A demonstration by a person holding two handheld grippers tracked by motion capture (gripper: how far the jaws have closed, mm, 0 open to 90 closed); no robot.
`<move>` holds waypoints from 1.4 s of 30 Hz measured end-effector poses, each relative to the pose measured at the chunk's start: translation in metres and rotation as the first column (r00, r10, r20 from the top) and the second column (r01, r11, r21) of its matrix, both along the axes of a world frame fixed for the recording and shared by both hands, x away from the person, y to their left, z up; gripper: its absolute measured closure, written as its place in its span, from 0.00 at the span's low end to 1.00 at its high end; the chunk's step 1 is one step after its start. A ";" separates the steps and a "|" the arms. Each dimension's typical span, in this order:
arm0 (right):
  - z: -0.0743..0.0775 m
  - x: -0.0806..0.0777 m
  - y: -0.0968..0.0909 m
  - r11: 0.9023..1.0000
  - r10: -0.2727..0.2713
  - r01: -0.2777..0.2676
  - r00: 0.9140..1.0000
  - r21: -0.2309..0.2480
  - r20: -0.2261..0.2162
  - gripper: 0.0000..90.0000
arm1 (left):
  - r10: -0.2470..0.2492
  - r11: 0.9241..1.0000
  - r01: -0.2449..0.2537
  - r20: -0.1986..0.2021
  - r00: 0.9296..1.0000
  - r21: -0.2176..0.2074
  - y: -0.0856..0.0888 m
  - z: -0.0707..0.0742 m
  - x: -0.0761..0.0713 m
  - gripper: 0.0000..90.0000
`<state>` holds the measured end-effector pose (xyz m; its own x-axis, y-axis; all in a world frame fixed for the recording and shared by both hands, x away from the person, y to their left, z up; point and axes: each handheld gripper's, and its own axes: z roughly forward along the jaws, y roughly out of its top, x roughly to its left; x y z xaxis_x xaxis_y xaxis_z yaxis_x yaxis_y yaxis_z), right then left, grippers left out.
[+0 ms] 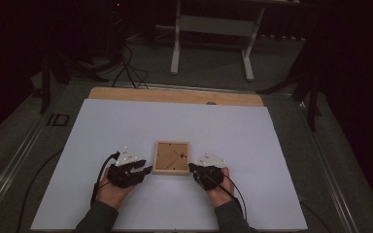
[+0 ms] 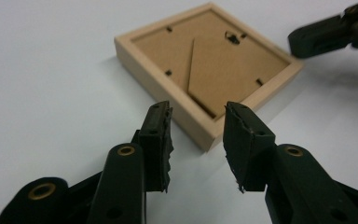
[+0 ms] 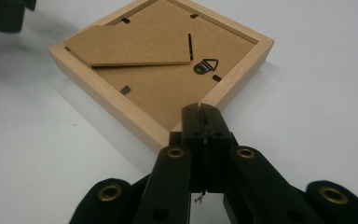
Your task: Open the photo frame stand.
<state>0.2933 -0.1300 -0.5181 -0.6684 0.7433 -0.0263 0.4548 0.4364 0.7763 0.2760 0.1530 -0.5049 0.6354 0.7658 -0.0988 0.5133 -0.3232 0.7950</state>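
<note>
Left gripper view: frame (image 2: 205,74) face down near desk's (image 1: 252,136) front edge — just ahead of left gripper (image 2: 196,135), jaws parted, empty; right gripper (image 3: 200,122) clenched at frame's corner — nothing gripped.

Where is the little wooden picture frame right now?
The wooden picture frame lies back-side up on the white sheet, low in the high view's middle, between the left gripper and the right gripper.
</note>
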 end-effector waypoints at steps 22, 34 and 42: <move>-0.001 -0.001 0.001 1.000 0.013 -0.013 1.000 0.006 0.019 1.00 | -0.003 0.998 0.003 0.000 1.000 0.067 -0.040 0.000 0.024 0.60; 0.000 -0.003 0.005 0.999 0.042 -0.042 0.999 0.015 0.034 1.00 | 0.005 0.998 -0.005 -0.003 1.000 0.066 -0.045 -0.004 0.030 0.53; -0.001 -0.003 0.004 0.999 0.044 -0.045 0.998 0.022 0.034 1.00 | -0.013 0.994 0.013 0.002 1.000 0.107 -0.052 -0.006 0.030 0.54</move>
